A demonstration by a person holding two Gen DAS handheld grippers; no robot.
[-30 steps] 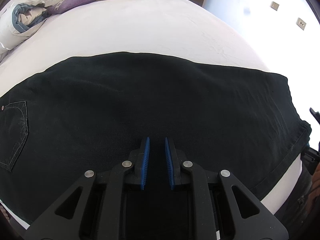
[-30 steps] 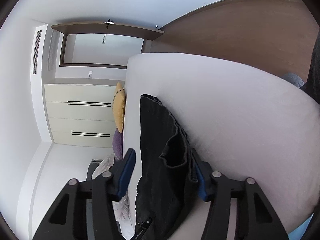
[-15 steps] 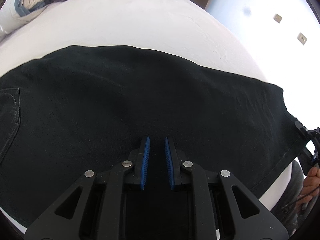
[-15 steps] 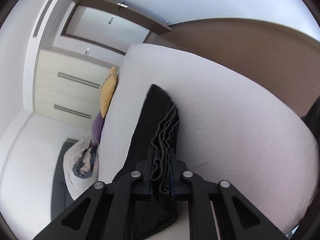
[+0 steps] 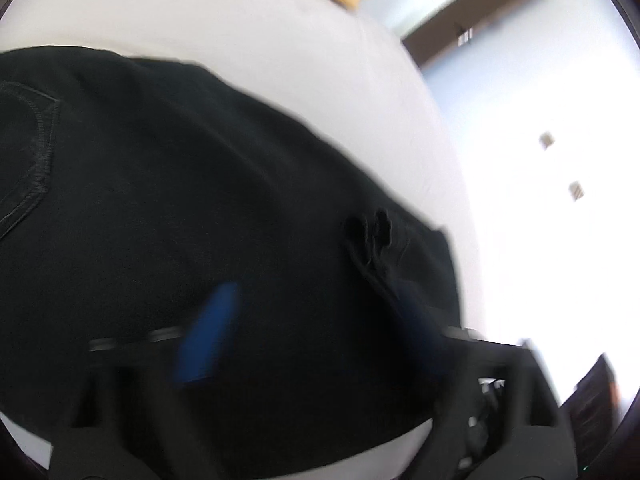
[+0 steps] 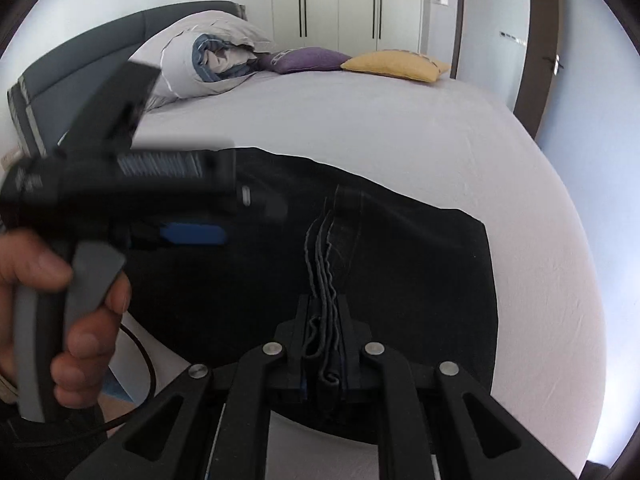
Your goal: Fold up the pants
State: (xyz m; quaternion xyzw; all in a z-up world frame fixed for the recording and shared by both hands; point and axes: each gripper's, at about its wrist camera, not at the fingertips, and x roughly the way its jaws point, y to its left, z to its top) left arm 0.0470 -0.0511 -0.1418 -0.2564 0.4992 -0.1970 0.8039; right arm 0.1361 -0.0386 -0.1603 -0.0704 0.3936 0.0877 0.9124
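Observation:
The black pants [image 5: 168,208] lie spread on the white bed [image 5: 280,48], back pocket at the far left. My left gripper [image 5: 316,332] is open, its blue pads wide apart and blurred, just above the fabric near the folded-over hem [image 5: 372,232]. In the right wrist view my right gripper [image 6: 323,320] is shut on the bunched hem layers of the pants [image 6: 400,248], holding them over the rest of the garment. The left gripper [image 6: 188,234] shows there at the left, held by a hand.
A rolled duvet and pillow [image 6: 208,56], a purple cushion [image 6: 308,60] and a yellow cushion [image 6: 396,66] sit at the head of the bed. A grey headboard [image 6: 60,80] is at the left. Wardrobe doors [image 6: 340,0] stand behind. A cable hangs by the near bed edge.
My right gripper closed on the pants hem and carried it over onto the garment. My left gripper opened wide and swung right toward the folded hem; its view is blurred.

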